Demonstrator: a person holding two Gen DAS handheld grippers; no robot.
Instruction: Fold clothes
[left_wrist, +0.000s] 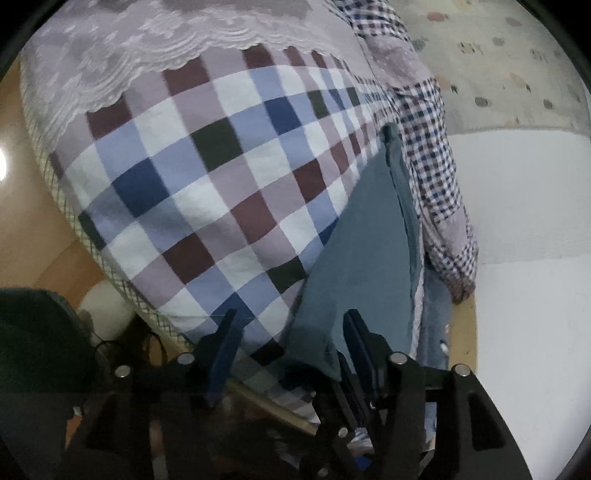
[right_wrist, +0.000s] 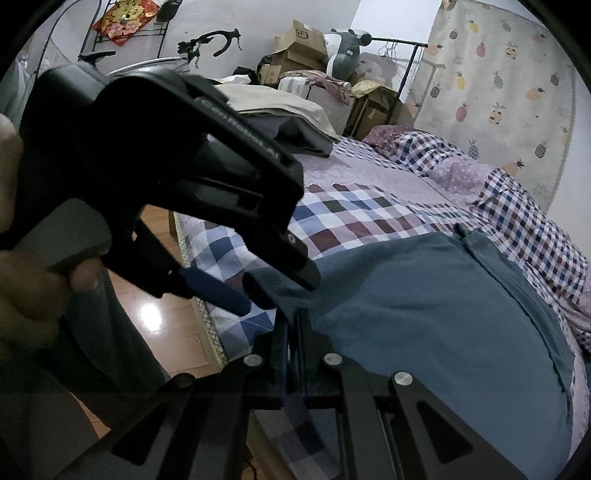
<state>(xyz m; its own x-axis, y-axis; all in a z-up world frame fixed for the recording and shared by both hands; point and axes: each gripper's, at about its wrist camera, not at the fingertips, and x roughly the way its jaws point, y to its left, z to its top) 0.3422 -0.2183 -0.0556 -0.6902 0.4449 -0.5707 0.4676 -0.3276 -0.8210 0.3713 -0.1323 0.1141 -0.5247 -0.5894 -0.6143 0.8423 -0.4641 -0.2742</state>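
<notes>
- Teal garment: spread flat on the near right part of the checked bed cover.
- Left gripper: jaws wide apart, gripping nothing; the garment's near corner lies between the fingers, against the right one.
- Right gripper: fingers pressed together on the garment's near left edge.
- Hand: holds the left gripper's handle, at left in the right wrist view.
- Folded clothes pile: on the far end of the bed.

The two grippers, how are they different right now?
The left gripper is open, fingers wide apart with the teal garment between them; the right gripper is shut on that garment's edge. Both are black with blue pads and meet at the same garment.
</notes>
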